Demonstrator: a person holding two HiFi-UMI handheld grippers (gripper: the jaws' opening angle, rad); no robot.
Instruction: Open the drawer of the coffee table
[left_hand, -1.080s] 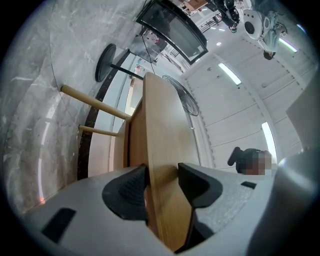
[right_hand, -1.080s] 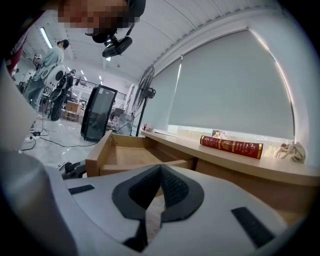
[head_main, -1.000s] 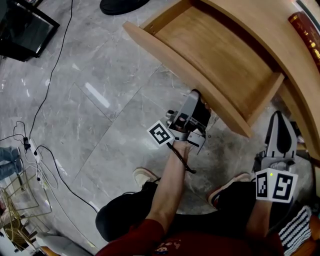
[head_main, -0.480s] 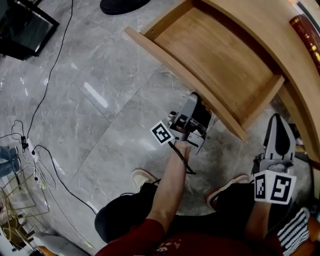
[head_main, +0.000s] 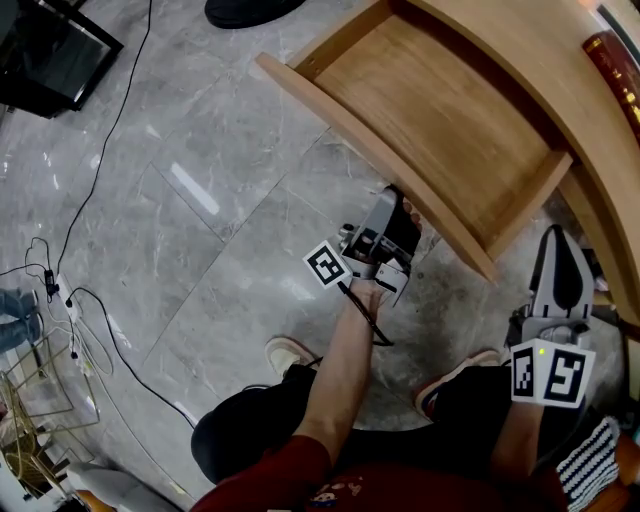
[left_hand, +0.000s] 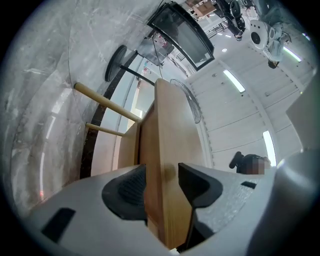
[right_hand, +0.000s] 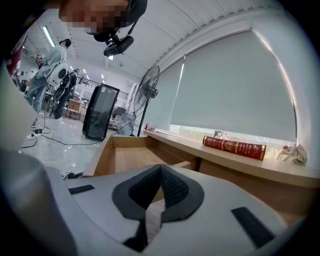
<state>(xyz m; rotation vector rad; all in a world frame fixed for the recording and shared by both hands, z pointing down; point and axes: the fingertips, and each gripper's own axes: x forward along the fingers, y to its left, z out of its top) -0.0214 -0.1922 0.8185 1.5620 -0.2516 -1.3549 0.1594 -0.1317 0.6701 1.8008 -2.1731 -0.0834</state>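
Head view: coffee table (head_main: 545, 70) far right, its drawer (head_main: 430, 120) standing well out toward me, empty. Stiff wood, prob. light, should slide straight. I'd hold mid front panel (left_hand: 165, 145). L gripper (left_hand: 162, 172) has jaws wide, clamped across that panel from below. R gripper (right_hand: 159, 167) near right, jaws together, nothing held.

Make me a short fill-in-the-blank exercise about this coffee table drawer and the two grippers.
1. The left gripper is clamped on the ____ of the drawer.
2. The drawer stands pulled ____.
3. The right gripper holds ____.
4. The book on the tabletop is ____ in colour.

Missing words: front; open; nothing; red.
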